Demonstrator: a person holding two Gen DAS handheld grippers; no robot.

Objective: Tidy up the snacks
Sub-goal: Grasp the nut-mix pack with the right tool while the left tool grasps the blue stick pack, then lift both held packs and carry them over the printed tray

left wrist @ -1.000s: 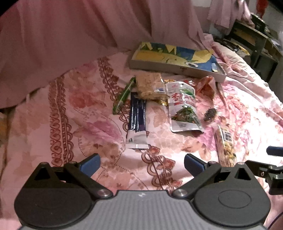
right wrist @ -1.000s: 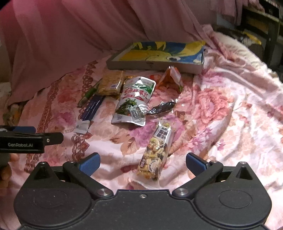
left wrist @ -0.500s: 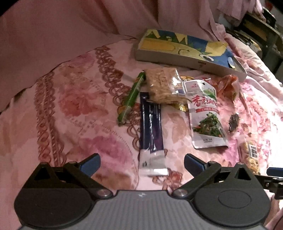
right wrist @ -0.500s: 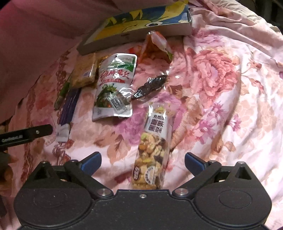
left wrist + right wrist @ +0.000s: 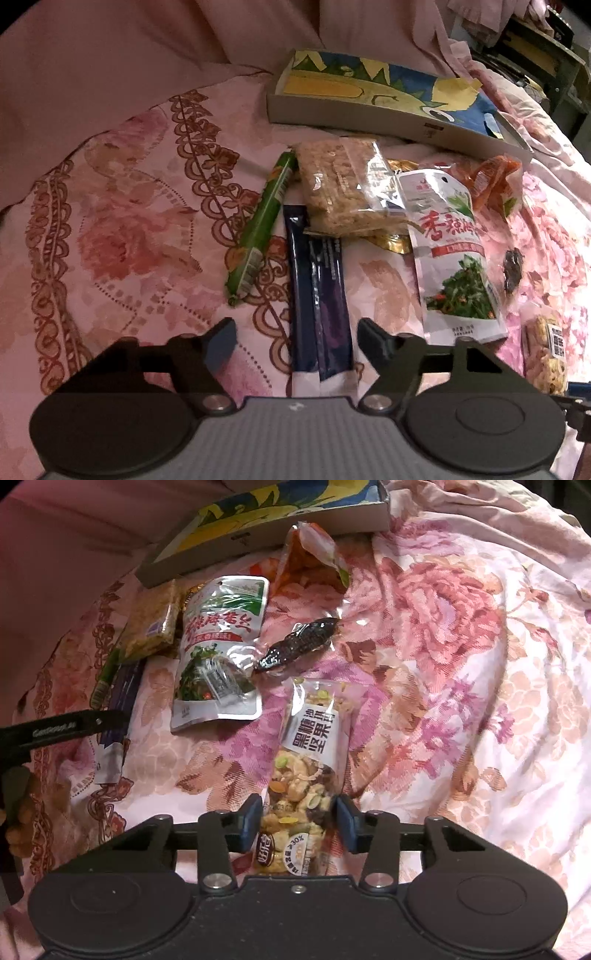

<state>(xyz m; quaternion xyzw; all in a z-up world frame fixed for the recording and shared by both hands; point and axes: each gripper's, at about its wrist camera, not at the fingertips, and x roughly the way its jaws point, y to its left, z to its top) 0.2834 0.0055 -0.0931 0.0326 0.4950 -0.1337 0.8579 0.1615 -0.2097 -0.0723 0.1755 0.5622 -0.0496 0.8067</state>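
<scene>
In the right wrist view my right gripper (image 5: 299,825) is closing around a clear nut bar packet (image 5: 304,771) lying on the flowered bedspread (image 5: 461,664). Both blue pads touch the packet's long sides near its lower end. My left gripper (image 5: 297,343) is also closing, and it straddles the white end of a dark blue stick packet (image 5: 319,314). A gap shows between each pad and that packet. A green sausage stick (image 5: 260,225) lies just left of the blue packet. A flat cardboard box (image 5: 369,96) with a yellow and blue picture sits at the back.
Behind the blue packet lie a rice cracker pack (image 5: 343,188), a white pouch of greens (image 5: 450,258), an orange packet (image 5: 491,181) and a small dark snack in clear wrap (image 5: 299,642). Pink fabric (image 5: 147,55) rises at the back left. Dark furniture (image 5: 546,62) stands far right.
Both grippers have dropped toward the bed. The right jaws went from wide open to touching the nut bar packet. The left jaws narrowed and now frame the dark blue stick packet.
</scene>
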